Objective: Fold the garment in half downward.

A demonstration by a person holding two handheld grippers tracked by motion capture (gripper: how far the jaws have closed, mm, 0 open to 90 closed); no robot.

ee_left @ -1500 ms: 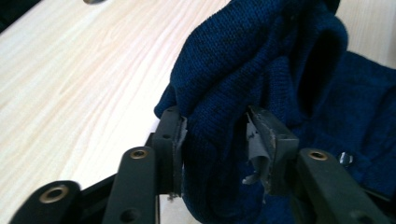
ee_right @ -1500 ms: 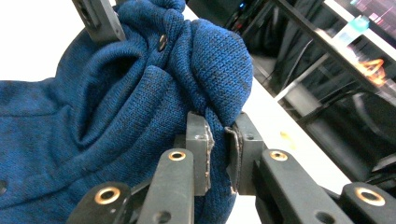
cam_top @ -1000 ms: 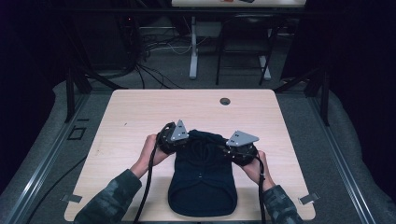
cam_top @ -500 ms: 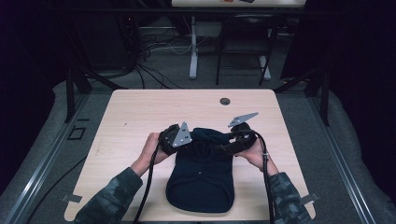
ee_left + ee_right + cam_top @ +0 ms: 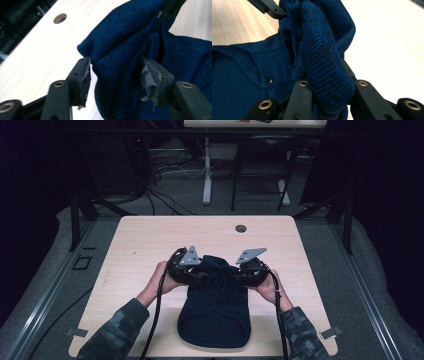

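Lying on table (image 5: 145,245) w/ hole (image 5: 241,228): garment (image 5: 215,315) (nothing blocking).

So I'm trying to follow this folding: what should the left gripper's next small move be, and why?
Probably close the left gripper on the blue knit garment. Its fingers have just been opening and stand apart around a fold of the cloth without clamping it, while the right gripper is shut on a thick roll, so one side hangs loose.
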